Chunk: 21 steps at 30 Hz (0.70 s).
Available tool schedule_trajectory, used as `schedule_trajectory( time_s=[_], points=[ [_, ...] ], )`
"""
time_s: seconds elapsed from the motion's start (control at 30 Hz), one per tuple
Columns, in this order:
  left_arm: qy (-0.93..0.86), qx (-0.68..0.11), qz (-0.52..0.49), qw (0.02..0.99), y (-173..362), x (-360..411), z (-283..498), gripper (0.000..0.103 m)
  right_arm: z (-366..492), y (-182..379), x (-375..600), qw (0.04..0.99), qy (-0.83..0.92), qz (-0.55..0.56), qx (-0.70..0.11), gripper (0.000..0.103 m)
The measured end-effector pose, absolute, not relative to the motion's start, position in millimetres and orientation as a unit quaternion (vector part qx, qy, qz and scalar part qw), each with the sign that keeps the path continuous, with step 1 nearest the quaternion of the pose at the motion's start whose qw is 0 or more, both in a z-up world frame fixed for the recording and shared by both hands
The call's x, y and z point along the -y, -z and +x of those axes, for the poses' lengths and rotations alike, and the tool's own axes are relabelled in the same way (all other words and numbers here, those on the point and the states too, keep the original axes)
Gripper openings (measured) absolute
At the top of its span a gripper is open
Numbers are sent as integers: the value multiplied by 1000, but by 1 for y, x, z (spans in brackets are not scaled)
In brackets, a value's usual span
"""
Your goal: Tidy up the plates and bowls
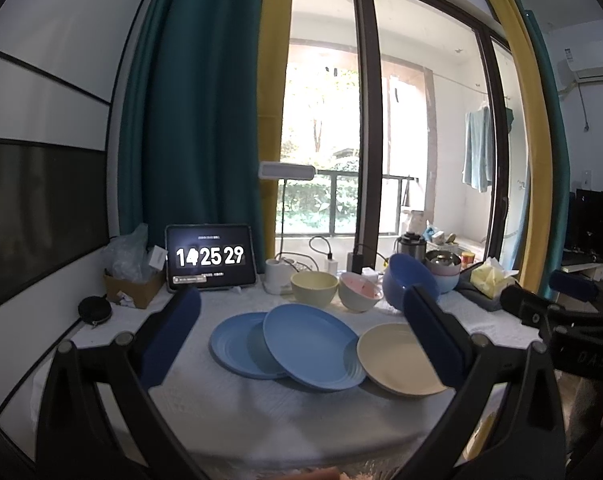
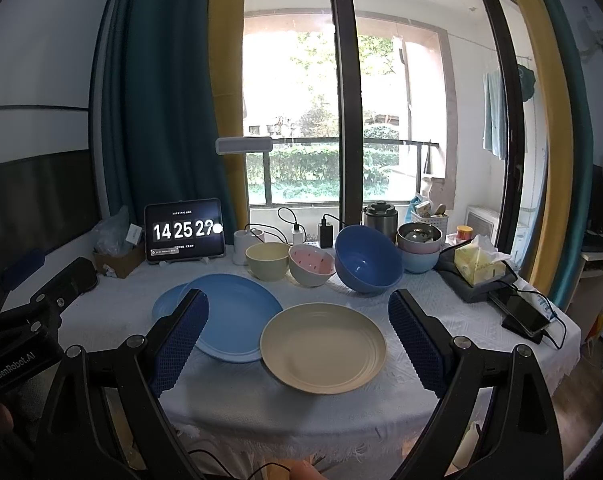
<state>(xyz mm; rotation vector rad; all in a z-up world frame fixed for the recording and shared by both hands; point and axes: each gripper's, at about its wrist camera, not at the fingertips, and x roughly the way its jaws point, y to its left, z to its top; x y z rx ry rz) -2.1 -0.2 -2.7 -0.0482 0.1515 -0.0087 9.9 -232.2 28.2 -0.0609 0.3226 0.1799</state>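
Left wrist view: the left gripper (image 1: 301,328) gapes wide, holding nothing, above two overlapping blue plates (image 1: 309,344) lying flat mid-table. Right wrist view: the right gripper (image 2: 299,336) is spread wide, empty, over the cream plate (image 2: 323,348); the blue bowl (image 2: 367,260) tilts, mouth facing the camera.

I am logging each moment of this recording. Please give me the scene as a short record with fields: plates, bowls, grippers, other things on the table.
plates: two blue plates overlapping; cream plate beside them
bowls: pale yellow bowl; pink-lined bowl; tilted blue bowl; stacked bowls behind
left hand-held gripper: open, empty
right hand-held gripper: open, empty, above the cream plate
other: tablet clock; tissue box
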Motion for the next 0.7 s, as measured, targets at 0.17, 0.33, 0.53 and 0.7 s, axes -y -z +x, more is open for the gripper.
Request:
schedule_trajectory(
  time_s=[0.17,0.33,0.53,0.7],
  points=[
    [5,-76,-24,997,3,0,-2,102,10,-28,232,982,-89,-30,-161,94],
    [5,-75,-24,997,2,2,-1,102,11,-28,232,982,-89,-30,-161,94],
    [5,-75,-24,997,2,1,-1,102,11,-28,231,982,-89,-30,-162,94],
    [6,-75,-25,997,1,0,-2,102,11,-28,231,982,-89,-30,-162,94]
  ],
)
